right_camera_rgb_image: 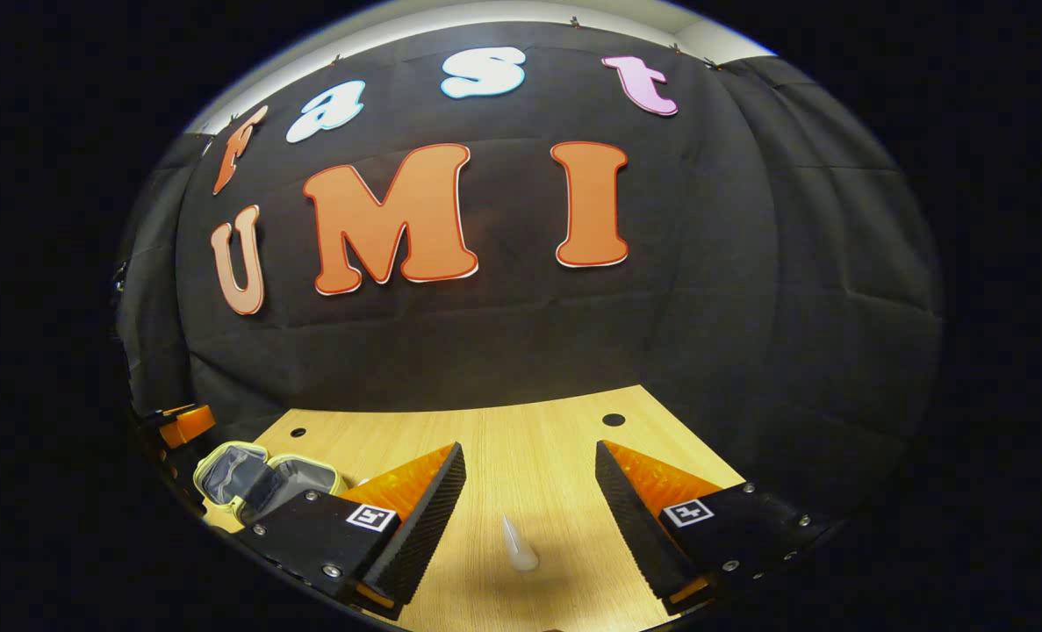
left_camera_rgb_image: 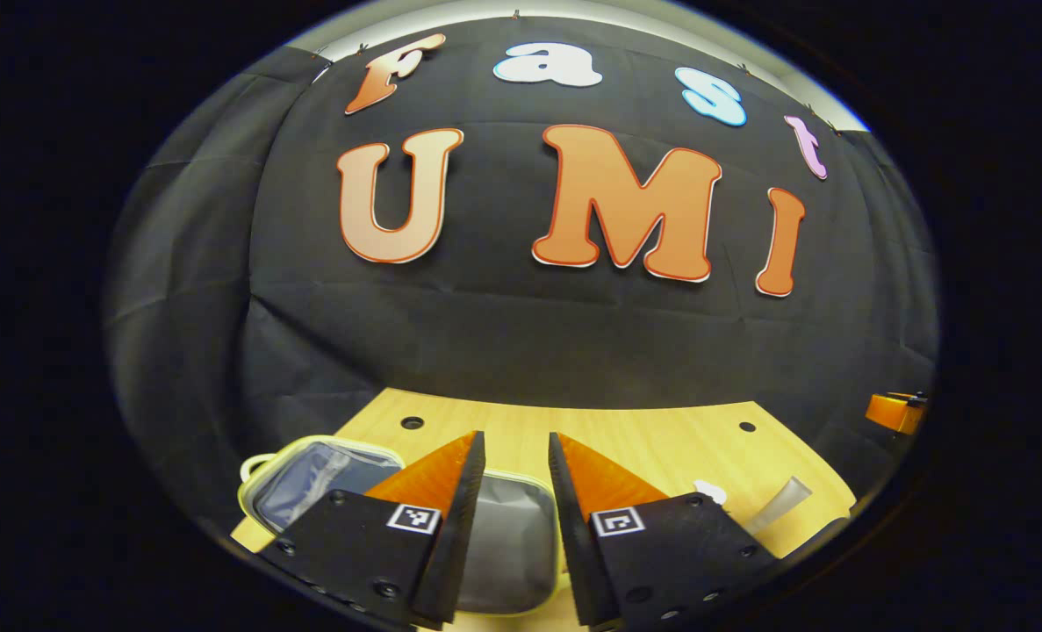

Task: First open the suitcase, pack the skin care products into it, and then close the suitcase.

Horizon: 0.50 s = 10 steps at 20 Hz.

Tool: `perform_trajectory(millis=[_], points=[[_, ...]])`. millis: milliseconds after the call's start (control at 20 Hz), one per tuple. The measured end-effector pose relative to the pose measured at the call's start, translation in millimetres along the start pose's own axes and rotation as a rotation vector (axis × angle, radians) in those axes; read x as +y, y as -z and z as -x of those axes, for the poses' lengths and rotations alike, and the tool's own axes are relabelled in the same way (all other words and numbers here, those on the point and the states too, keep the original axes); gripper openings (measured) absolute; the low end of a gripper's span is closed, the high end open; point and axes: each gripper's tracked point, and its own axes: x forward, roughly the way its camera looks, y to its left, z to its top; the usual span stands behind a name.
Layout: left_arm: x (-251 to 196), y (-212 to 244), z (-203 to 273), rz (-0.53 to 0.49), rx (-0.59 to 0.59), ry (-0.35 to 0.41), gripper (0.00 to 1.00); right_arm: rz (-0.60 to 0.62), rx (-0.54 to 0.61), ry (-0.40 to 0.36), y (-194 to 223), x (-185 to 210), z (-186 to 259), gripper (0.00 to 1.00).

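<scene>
Suitcase: a small soft case with a pale yellow-green rim and grey lining (right_camera_rgb_image: 262, 481) is seen lying open on the light wooden desk (right_camera_rgb_image: 521, 439), at the far left in the right gripper view. In the left gripper view the same case (left_camera_rgb_image: 327, 478) is seen just past the tool tips, both halves spread flat.

Skin care product: a small see-through tube with a pale cap (right_camera_rgb_image: 518, 544) is seen lying on its side on the bare desk, between the fingers of the right tool but not touched by them. In the left gripper view the tube (left_camera_rgb_image: 775, 507) is seen off to the right, well apart from the case.

Left tool (left_camera_rgb_image: 516, 465): the fingers are held a little apart, nothing is gripped, and it is held above the open case.

Right tool (right_camera_rgb_image: 529, 478): the fingers are spread wide, nothing is held, and it is lined up over the tube.

How the tube is likely to feel: light and smooth, so it may slip or roll. It may be a bit squashy, so a gentle squeeze is called for.

Where it is best held: across the middle of its body, from both sides, not at the thin tip.

How the case is likely to feel: soft and floppy. Its lid is best lifted by the stiff rim.
</scene>
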Motion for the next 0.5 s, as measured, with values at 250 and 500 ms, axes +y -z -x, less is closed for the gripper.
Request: perform_trajectory(millis=[250,500], points=[[-45.5,47.9,2.0,-0.087,0.013,0.028,0.92,0.046,0.016,0.003,14.5,-10.0,0.9,0.95],[-107.1,111.8,7.1,-0.170,0.027,0.143,0.92,0.062,0.066,0.030,39.8,-32.0,2.8,0.95]])
